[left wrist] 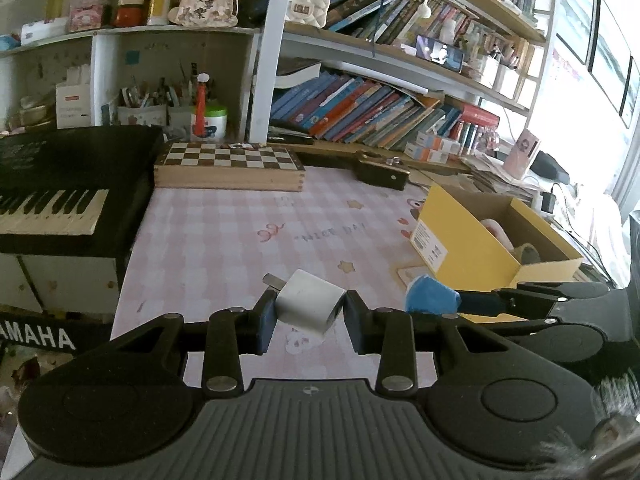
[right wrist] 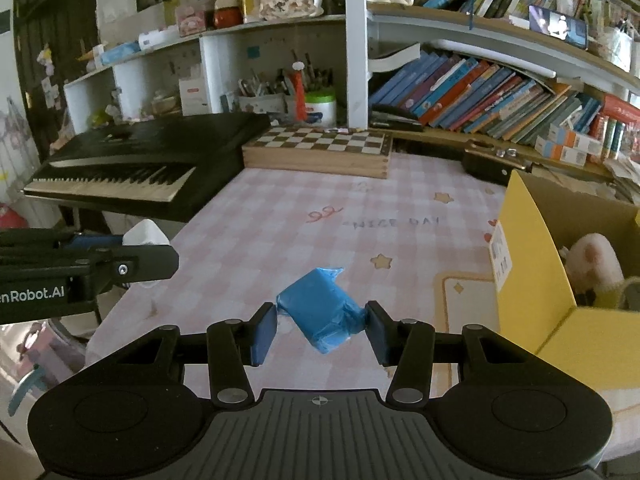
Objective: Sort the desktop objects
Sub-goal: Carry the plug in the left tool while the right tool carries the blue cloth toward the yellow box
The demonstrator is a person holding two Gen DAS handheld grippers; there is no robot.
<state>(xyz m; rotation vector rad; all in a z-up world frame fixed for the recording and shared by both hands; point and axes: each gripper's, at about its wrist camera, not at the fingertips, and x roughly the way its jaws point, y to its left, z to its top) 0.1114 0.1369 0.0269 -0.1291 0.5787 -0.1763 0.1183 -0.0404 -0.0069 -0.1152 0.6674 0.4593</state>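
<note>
Wide desk (left wrist: 224, 232) under pink checked cloth; open yellow cardboard box (left wrist: 472, 256) at its right side. Left gripper (left wrist: 308, 312): jaws closed on white cube-shaped charger plug (left wrist: 308, 300), lifted above desk. Right gripper (right wrist: 322, 326): jaws clamped on crumpled blue plastic packet (right wrist: 322, 308), likewise above desk.

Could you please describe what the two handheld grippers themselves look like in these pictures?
Both look alike: the left gripper and right gripper have black linkage arms with silver pivot bolts, dark blue finger pads, and a ribbed grey body with a crosshair mark. White lettering ending "Robot.AI" runs along the left one's side.
</note>
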